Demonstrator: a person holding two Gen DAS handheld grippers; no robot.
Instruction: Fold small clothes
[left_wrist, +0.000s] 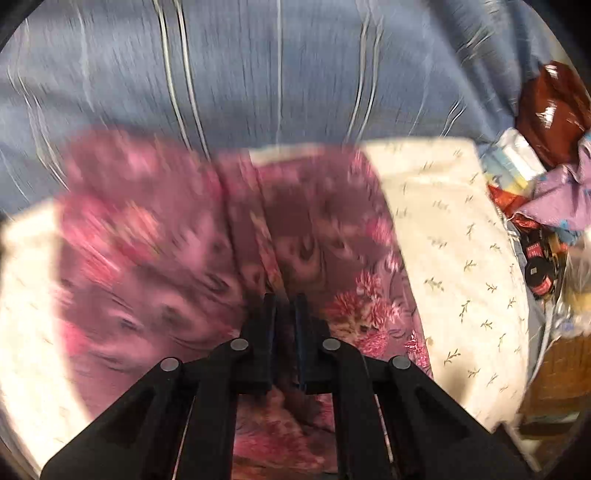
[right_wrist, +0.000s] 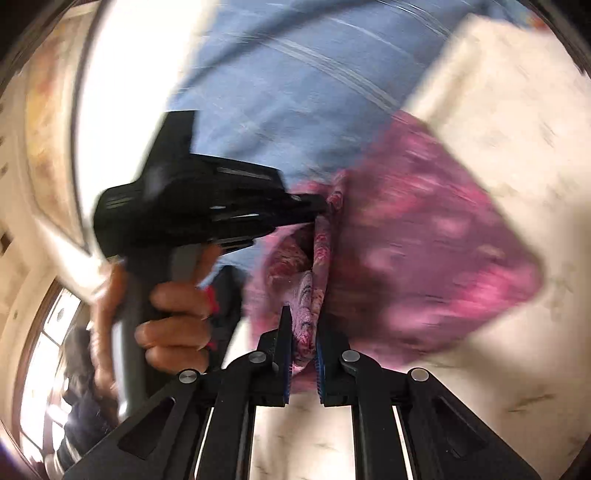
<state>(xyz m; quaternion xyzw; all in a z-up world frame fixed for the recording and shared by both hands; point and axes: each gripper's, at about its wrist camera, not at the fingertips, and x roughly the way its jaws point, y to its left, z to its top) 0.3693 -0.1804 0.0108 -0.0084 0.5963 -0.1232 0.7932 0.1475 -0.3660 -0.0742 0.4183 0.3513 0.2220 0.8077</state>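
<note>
The left gripper (left_wrist: 285, 301) has its fingers pinched on a fold of the pink floral garment (left_wrist: 177, 236); the right gripper (right_wrist: 303, 328) nips the same cloth, which hangs lifted above the cream sprigged sheet (left_wrist: 454, 236); only the right wrist view shows the left gripper (right_wrist: 321, 208) from outside, with the person's hand (right_wrist: 173, 317) on its handle; beyond lies a blue striped bedspread (left_wrist: 258, 74); blurred clutter (left_wrist: 546, 206) heaps at the sheet's far edge.
</note>
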